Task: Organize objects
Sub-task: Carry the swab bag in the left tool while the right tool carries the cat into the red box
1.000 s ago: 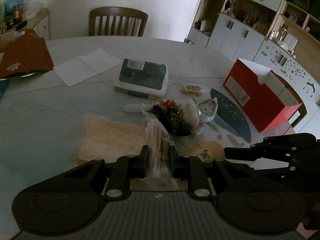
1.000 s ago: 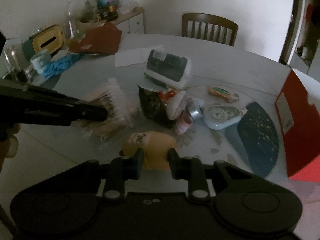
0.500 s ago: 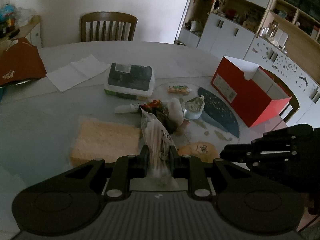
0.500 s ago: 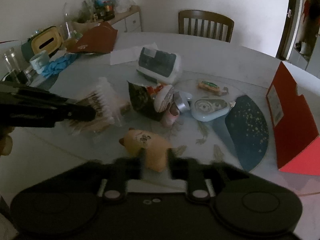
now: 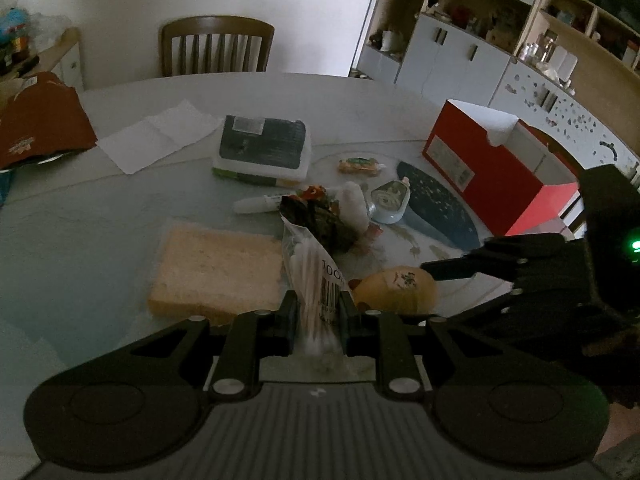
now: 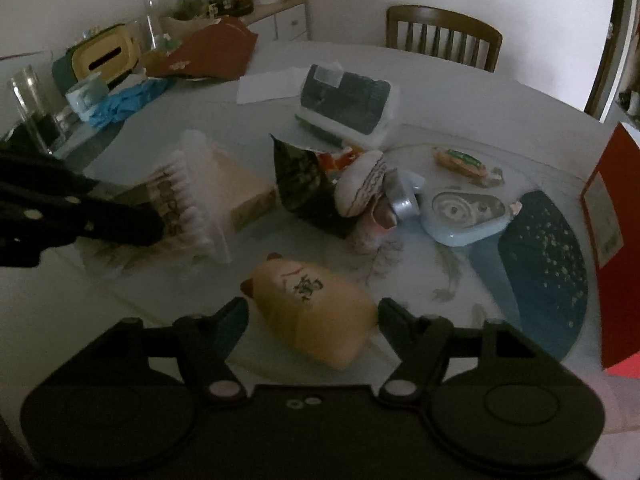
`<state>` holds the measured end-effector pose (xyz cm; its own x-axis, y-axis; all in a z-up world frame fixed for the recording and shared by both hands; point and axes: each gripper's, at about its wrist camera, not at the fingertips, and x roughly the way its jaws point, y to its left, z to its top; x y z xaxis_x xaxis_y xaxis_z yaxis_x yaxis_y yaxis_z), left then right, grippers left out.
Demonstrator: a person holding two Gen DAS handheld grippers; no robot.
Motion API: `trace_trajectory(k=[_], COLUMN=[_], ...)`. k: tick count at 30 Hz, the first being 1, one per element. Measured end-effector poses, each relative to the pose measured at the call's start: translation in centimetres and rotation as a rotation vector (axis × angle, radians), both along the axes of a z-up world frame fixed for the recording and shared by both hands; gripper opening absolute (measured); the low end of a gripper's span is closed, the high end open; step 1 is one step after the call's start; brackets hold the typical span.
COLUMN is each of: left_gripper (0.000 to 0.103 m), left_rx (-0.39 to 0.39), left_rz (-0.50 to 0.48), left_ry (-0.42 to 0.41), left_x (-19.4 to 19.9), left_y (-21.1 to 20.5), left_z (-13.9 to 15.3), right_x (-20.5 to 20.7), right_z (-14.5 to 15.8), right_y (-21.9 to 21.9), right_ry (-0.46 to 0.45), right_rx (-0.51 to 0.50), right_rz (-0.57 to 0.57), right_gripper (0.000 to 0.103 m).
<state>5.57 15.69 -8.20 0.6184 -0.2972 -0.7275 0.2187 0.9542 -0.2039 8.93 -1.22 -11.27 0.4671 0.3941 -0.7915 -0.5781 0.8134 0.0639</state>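
My left gripper [image 5: 317, 312] is shut on a clear bag of cotton swabs [image 5: 314, 276] and holds it above the table; the bag also shows in the right wrist view [image 6: 188, 204]. My right gripper [image 6: 312, 312] is open, its fingers on either side of a tan cat-shaped toy [image 6: 316, 312] that lies on the glass table; the toy also shows in the left wrist view [image 5: 394, 286]. A red open box [image 5: 500, 168] stands at the right.
A yellow sponge [image 5: 218, 272], a dark snack bag [image 5: 320, 220], a white pouch [image 6: 360, 188], a blue tape dispenser [image 6: 464, 216], a dark oval insole [image 6: 544, 252], a wipes pack [image 5: 262, 148] and a wrapped candy [image 5: 360, 166] lie on the table. A chair [image 5: 216, 48] stands behind.
My right gripper has opened and come down around the tan toy. My left gripper has stayed shut on the swab bag and drifted slightly.
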Motion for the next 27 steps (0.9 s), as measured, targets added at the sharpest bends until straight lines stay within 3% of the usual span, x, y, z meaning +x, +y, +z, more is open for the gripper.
trace_trajectory(k=[7,14,27], left_gripper=[0.02,0.02,0.02], left_rx=[0.015,0.02,0.02], left_rz=[-0.002,0.001,-0.069], left_ry=[-0.005,-0.013,-0.078], left_x=[0.1,0.9,4.6], left_y=[-0.5,-2.5,-12.5], left_z=[0.4,1.3,5.0], right_x=[0.0,-0.1,2.9], right_z=[0.8,4.3,10.3], right_y=[-1.1,-5.4,-16.8], right_ry=[0.0,-0.022,-0.108], right_rx=[0.031,0.1,0.151], right_rz=[-0.01,-0.059,-0.139], right_gripper=[0.06,0.06,0.06])
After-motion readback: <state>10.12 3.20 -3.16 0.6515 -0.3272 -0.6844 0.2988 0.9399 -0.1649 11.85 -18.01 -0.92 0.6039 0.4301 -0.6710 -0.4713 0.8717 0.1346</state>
